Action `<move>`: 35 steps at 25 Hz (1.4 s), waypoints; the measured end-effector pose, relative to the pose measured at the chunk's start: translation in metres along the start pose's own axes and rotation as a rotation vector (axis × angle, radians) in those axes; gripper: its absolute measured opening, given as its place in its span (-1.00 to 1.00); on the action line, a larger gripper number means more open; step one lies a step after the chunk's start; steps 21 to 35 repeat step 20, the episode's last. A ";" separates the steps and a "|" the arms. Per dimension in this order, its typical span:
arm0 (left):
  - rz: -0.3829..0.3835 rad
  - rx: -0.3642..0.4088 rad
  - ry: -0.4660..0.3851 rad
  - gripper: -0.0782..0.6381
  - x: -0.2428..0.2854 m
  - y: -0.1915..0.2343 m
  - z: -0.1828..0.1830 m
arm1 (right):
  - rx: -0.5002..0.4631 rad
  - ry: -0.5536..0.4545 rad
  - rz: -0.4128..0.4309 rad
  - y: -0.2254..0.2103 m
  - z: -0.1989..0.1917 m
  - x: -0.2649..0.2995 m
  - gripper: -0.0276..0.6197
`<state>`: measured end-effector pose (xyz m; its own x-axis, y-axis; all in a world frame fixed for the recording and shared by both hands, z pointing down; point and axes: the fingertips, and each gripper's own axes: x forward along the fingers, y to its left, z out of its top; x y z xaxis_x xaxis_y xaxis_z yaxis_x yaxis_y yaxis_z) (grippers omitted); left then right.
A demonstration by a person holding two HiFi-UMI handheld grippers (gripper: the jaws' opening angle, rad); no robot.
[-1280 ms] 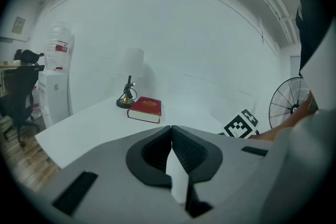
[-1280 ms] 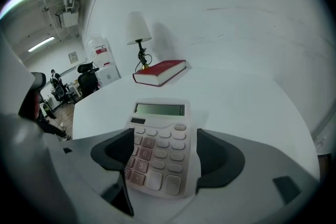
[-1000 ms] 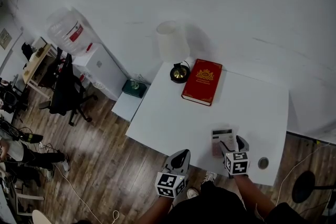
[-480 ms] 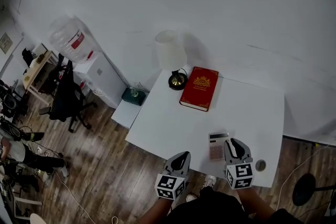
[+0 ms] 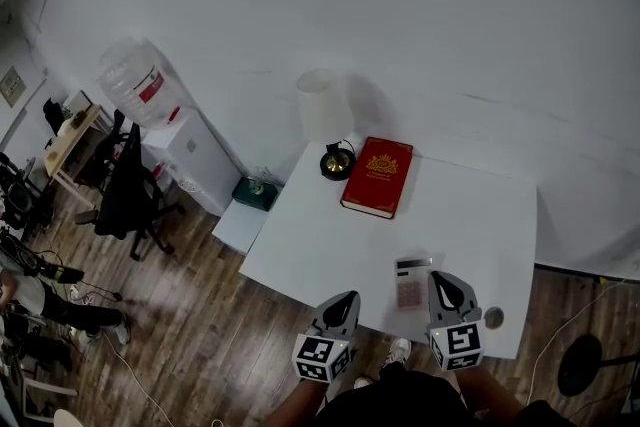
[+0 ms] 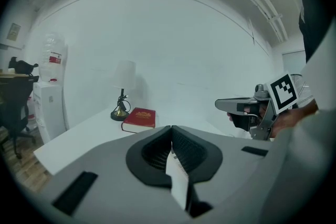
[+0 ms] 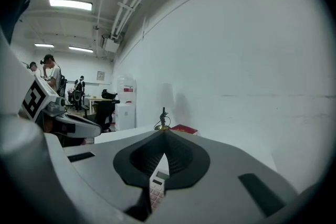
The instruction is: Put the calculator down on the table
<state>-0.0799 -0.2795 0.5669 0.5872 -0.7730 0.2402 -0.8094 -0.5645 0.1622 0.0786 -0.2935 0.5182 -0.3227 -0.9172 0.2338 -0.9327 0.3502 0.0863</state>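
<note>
The calculator (image 5: 411,283) lies flat on the white table (image 5: 330,235), near its front edge. My right gripper (image 5: 438,278) hangs just right of it and above it, apart from it. Its jaws have just been closing and stand shut with nothing between them. In the right gripper view the calculator (image 7: 156,189) shows below the joined tips of that gripper (image 7: 164,131). My left gripper (image 5: 350,296) is shut and empty over the table's front edge, left of the calculator; in its own view the left gripper (image 6: 170,128) has its tips together.
A red book (image 5: 377,177) and a lamp (image 5: 338,159) with a white shade stand at the table's far left. A round hole (image 5: 492,317) sits at the front right corner. Left of the table are a low white stand (image 5: 243,207), a water dispenser (image 5: 150,85) and an office chair (image 5: 128,183).
My right gripper let go of the calculator, rose and drew back toward the person, and its jaws closed. The calculator stays on the table. The left gripper has hardly moved.
</note>
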 end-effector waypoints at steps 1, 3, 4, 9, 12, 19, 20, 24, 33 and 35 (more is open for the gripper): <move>0.000 0.001 0.001 -0.73 0.000 0.000 0.000 | -0.010 -0.004 0.000 0.001 0.001 -0.001 -0.86; 0.003 -0.009 0.000 -0.73 -0.001 -0.001 0.000 | -0.036 -0.012 -0.002 0.002 0.005 -0.002 -0.86; 0.005 -0.016 -0.001 -0.73 -0.001 -0.001 0.000 | -0.047 -0.017 -0.001 0.003 0.007 -0.003 -0.86; -0.015 -0.014 0.007 -0.73 -0.001 -0.009 -0.003 | -0.047 -0.023 0.021 0.008 0.011 -0.005 -0.86; -0.017 -0.026 0.014 -0.73 0.001 -0.012 -0.005 | -0.053 -0.024 0.019 0.005 0.009 -0.004 -0.86; 0.014 -0.040 -0.016 -0.73 0.005 -0.005 0.001 | -0.038 -0.009 0.023 0.000 -0.001 -0.005 -0.86; 0.021 -0.046 -0.021 -0.73 0.005 -0.004 0.003 | -0.035 -0.008 0.023 -0.001 -0.002 -0.005 -0.86; 0.021 -0.046 -0.021 -0.73 0.005 -0.004 0.003 | -0.035 -0.008 0.023 -0.001 -0.002 -0.005 -0.86; 0.021 -0.046 -0.021 -0.73 0.005 -0.004 0.003 | -0.035 -0.008 0.023 -0.001 -0.002 -0.005 -0.86; 0.021 -0.046 -0.021 -0.73 0.005 -0.004 0.003 | -0.035 -0.008 0.023 -0.001 -0.002 -0.005 -0.86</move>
